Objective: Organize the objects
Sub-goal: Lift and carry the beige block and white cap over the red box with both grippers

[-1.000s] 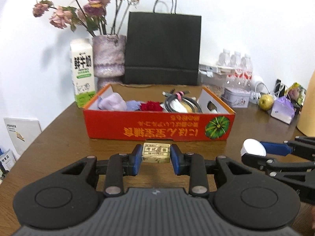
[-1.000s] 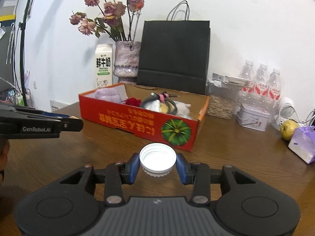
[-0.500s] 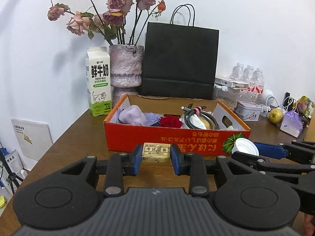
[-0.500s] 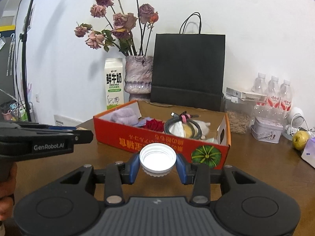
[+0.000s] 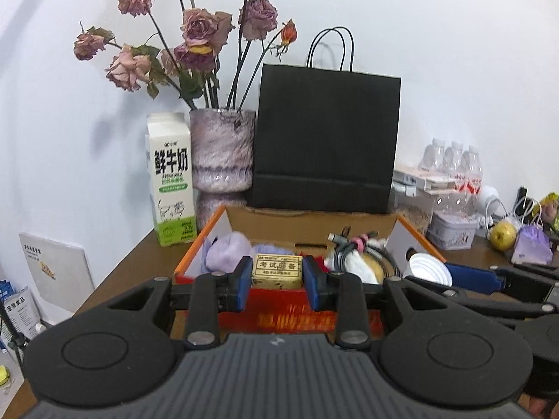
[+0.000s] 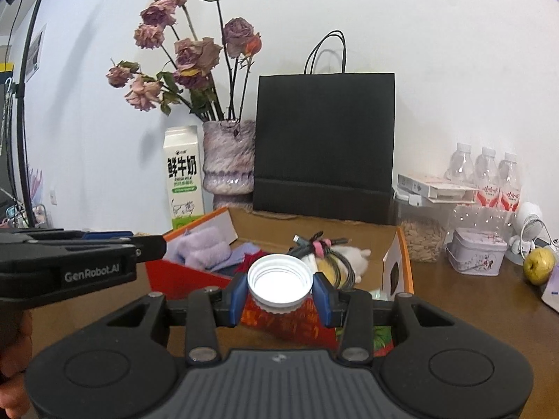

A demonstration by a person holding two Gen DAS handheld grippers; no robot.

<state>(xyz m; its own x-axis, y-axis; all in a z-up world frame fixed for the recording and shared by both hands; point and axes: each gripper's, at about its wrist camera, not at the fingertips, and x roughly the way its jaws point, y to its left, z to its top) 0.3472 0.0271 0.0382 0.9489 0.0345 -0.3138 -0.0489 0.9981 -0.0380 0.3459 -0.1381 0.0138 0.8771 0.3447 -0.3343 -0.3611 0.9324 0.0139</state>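
Currently left gripper [image 5: 277, 277] is clamped on the eraser [image 5: 277, 270], right gripper [image 6: 279, 289] on the white cap [image 6: 279, 279]; both hover at the orange box [image 5: 279, 309] near wall. Risk: a low release strikes the wall. Cable coil [image 6: 328, 251] and purple cloth [image 6: 202, 248] crowd the floor; milk carton [image 5: 171, 178] stands clear, left.

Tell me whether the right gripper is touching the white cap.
Touching. The right wrist view shows both blue pads of the right gripper pressed against the white cap's sides.
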